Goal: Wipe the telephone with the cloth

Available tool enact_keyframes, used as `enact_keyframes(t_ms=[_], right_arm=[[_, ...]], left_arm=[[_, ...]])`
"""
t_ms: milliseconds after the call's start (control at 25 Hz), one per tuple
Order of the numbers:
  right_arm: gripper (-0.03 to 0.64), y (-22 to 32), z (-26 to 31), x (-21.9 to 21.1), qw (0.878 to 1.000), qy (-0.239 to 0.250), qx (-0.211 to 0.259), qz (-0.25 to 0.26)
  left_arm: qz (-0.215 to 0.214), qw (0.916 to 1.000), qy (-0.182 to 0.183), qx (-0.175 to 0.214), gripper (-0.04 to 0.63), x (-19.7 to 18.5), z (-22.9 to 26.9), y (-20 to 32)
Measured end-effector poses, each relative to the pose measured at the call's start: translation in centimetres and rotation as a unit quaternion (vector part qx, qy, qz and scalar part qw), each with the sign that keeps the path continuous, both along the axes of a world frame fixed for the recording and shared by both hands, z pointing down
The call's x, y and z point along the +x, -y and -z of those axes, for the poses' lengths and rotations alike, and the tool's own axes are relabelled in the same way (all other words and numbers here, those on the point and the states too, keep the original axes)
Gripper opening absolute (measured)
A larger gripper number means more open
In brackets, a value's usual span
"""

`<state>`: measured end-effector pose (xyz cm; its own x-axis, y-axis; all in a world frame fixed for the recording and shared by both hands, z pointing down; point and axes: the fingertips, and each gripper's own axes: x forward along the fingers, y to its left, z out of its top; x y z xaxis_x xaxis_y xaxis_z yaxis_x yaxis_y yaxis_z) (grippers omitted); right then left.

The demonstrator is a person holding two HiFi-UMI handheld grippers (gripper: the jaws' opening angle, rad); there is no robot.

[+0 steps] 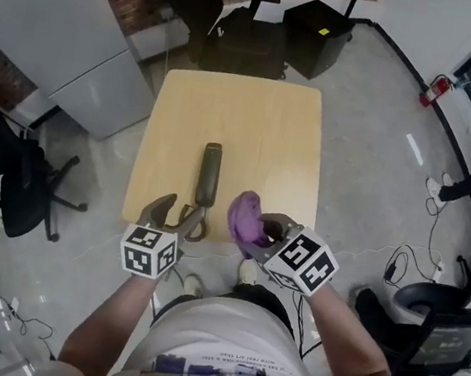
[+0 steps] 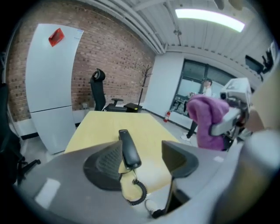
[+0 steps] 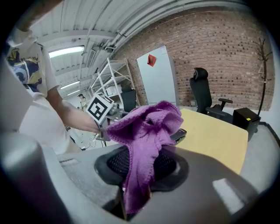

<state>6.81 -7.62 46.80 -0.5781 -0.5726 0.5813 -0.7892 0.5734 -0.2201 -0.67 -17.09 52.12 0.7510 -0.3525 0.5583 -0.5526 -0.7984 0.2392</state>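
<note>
Table: a pale wooden square top (image 1: 263, 117) fills the middle of the head view, standing on a grey floor.
White cabinet: tall, with a red mark near its top (image 1: 58, 28), it stands in the upper left of that view, against a brick wall.
Left gripper: at lower centre-left (image 1: 177, 212), over the table's near edge; its claw is spread wide and pinches nothing (image 2: 142, 159).
Right gripper: just right of it, at lower centre (image 1: 266, 231); its claw is pressed onto the cloth (image 3: 142, 170).
Telephone: a dark handset (image 1: 209, 175) lies lengthwise on the table at frame centre, with a coiled cord at its near end. In the left gripper view it shows through the gap between the spread jaws (image 2: 128, 151), with neither pad pressing on it.
Cloth: purple and bunched (image 1: 247, 217), it is held just right of the handset's near end and droops over the right claw (image 3: 146, 131).
</note>
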Motion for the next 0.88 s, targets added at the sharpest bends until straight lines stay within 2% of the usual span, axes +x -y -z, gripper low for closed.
enact_keyframes(t_ms=[160, 360, 560, 720, 880], right_arm=[[0.11, 0.2, -0.7, -4.1, 1.0, -0.007, 0.013, 0.0], [0.11, -1.1, 0.0, -7.9, 1.0, -0.012, 0.012, -0.02], [0.11, -4.8, 1.1, -10.7, 0.999, -0.016, -0.001, -0.037], [0.11, -8.5, 1.7, -11.8, 0.999, -0.02, -0.009, -0.037], [0.11, -12.0, 2.1, -12.7, 1.0, -0.016, 0.002, -0.019]], left_arm=[[-0.045, 0.9979, -0.047, 0.002, 0.237, -4.3, 2.6, -2.8], [-0.087, 0.9912, -0.097, -0.023, 0.113, -8.0, 4.5, -5.8], [-0.127, 0.9852, -0.11, -0.035, 0.015, -9.1, 5.0, -9.6], [-0.151, 0.9811, -0.115, -0.04, 0.005, -8.8, 5.6, -12.7], [-0.148, 0.9815, -0.118, -0.028, 0.005, -9.6, 6.7, -15.6]])
